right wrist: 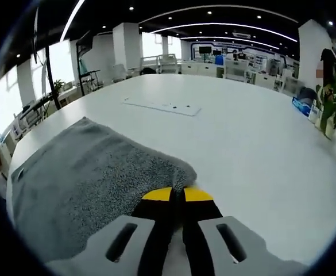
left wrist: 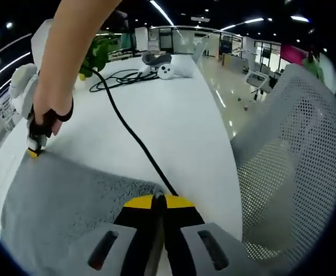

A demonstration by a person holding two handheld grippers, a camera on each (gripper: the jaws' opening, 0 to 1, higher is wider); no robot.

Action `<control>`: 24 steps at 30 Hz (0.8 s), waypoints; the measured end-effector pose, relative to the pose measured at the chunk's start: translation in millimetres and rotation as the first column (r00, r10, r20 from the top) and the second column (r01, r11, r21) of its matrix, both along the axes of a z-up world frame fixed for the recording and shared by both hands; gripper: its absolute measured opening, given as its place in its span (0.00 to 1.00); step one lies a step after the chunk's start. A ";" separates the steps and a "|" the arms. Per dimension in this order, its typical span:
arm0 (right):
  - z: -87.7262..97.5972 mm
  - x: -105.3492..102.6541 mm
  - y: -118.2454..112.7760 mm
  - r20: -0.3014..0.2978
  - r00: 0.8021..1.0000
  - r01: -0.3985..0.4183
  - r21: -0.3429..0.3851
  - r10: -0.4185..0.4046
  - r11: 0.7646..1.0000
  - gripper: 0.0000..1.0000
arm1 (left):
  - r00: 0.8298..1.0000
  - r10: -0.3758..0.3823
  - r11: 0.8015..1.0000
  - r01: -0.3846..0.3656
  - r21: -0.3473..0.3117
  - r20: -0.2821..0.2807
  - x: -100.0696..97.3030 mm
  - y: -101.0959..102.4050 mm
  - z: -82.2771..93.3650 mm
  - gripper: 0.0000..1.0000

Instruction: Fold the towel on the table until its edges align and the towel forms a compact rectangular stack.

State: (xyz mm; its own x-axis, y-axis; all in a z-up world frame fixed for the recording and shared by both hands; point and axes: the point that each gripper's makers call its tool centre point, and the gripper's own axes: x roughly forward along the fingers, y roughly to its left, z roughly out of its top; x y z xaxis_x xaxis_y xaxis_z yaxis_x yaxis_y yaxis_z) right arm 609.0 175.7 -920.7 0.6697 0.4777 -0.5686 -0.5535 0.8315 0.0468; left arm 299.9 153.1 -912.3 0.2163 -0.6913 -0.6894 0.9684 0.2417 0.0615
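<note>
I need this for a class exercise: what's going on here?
A person is folding a grey towel on a white table with two handheld grippers. The left gripper and the right gripper are each shut on a towel corner. The towel lies mostly flat, not yet a compact stack. A black cable runs across the table.

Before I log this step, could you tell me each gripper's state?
Left gripper: shut on the towel corner.
Right gripper: shut on the towel's other corner.
</note>
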 end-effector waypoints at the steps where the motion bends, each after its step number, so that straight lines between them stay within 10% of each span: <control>1: -0.1 0.0 0.1 -0.001 1.000 0.000 0.007 0.000 1.000 0.03 | 1.000 -0.001 1.000 0.001 -0.001 0.001 -0.2 0.0 0.1 0.05; 24: 27.1 -0.6 7.5 -0.091 0.991 0.103 0.108 -0.094 0.989 0.02 | 0.992 0.126 0.983 -0.127 -0.132 -0.019 6.7 8.2 31.9 0.04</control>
State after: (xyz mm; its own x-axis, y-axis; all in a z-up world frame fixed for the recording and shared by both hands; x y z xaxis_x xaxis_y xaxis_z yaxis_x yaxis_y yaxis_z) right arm 608.4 183.2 -893.7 0.6679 0.4760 -0.5722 -0.4591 0.8685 0.1867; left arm 306.6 161.3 -880.4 0.3012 -0.7445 -0.5958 0.9299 0.3676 0.0108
